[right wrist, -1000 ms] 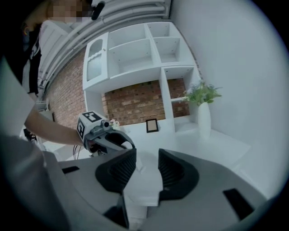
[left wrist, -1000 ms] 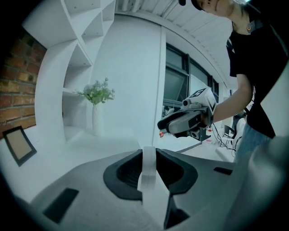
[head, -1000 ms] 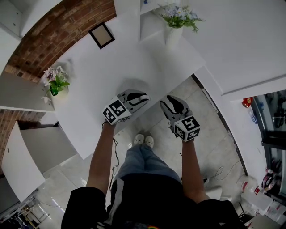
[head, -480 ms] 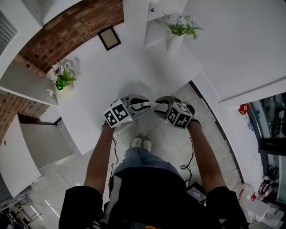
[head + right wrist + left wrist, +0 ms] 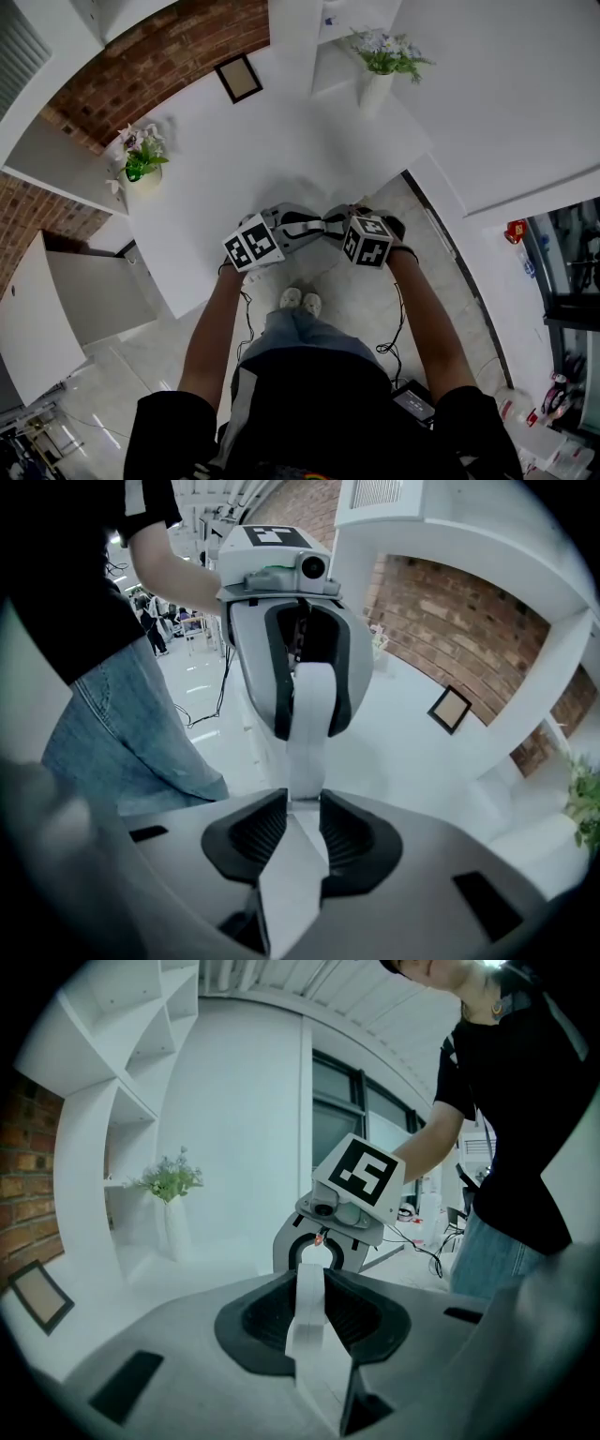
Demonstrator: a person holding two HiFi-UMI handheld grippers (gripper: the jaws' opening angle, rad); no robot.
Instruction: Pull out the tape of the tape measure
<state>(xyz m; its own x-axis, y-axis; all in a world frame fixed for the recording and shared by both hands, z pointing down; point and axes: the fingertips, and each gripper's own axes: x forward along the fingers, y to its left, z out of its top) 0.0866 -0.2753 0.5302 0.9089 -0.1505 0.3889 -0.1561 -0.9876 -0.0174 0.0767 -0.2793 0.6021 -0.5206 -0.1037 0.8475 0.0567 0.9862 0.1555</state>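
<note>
Here, a rough red brick wall [image 5: 159,56] backs the smooth white tabletop [image 5: 216,159]. Over its front edge my 2 grippers meet nose to nose. My left gripper [image 5: 305,228] clamps the slim white tape measure [image 5: 310,700]. My right gripper [image 5: 335,223] is closing, ribbed black pads [image 5: 246,834] against the flat tape [image 5: 302,780].

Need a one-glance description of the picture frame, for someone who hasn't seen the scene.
Find the white table below the brick wall. At its far end, by the bricks, is the picture frame, between a small flower vase and a tall white one. It alone is a flat, dark-edged rectangle.
</note>
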